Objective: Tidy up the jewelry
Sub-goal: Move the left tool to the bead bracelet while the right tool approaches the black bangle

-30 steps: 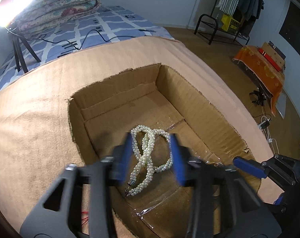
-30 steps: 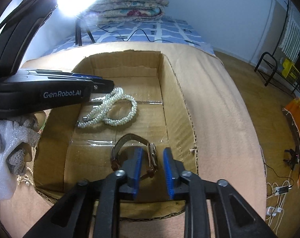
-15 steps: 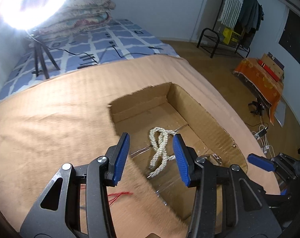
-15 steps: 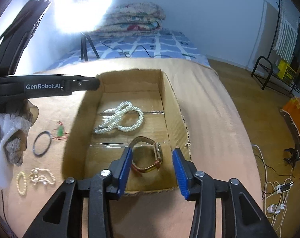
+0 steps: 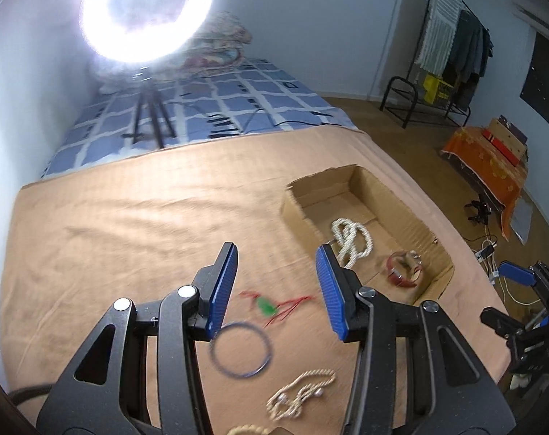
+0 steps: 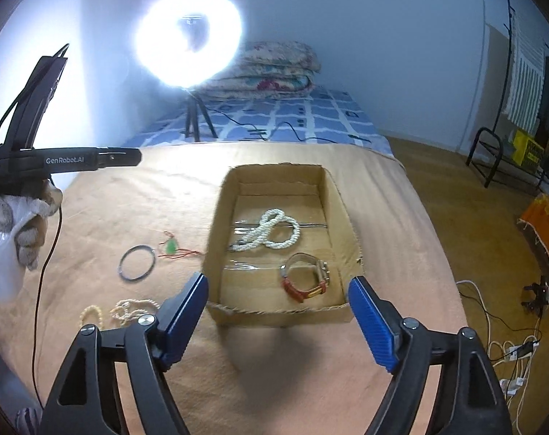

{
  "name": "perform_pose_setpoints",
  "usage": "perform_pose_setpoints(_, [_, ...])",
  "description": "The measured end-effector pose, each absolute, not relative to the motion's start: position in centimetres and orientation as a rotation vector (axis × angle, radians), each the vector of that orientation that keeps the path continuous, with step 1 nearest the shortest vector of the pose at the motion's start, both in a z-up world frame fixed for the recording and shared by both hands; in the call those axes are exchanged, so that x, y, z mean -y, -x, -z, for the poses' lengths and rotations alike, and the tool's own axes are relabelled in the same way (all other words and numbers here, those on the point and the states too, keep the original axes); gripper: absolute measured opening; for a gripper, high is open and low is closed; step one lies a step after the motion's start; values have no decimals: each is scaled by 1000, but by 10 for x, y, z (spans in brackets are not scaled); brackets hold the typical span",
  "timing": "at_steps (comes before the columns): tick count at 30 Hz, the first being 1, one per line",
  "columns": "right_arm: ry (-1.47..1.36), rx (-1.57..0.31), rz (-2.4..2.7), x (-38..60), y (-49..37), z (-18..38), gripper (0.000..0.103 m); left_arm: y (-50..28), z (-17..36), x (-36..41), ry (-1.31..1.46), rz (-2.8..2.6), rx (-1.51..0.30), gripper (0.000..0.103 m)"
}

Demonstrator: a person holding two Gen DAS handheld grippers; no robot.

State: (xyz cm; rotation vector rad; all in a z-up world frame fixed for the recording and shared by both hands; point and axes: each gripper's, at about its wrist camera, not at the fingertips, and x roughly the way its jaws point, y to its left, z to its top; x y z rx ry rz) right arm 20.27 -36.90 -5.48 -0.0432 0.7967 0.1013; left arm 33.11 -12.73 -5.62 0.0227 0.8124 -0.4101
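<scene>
Inside, beaded pearl rope (image 6: 271, 230) beside leather-strapped watch (image 6: 307, 277), corrugated cardboard box (image 6: 338, 199).

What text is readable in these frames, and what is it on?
"GenRobot.AI": white lettering on the side of the left gripper, seen in the right wrist view.
Small white marks at that gripper's rear end: too small to read.
The left wrist view shows no readable text.
</scene>
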Motion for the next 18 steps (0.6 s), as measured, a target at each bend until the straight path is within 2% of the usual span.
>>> perform_pose_setpoints(8, [63,-750,-169,341,-173,51,85,-294,72,69,-10,375,-856,46])
perform_pose_setpoints(18, [111,-789,-259,301,-166,69,85,-238,131,14,68,351,-975,46])
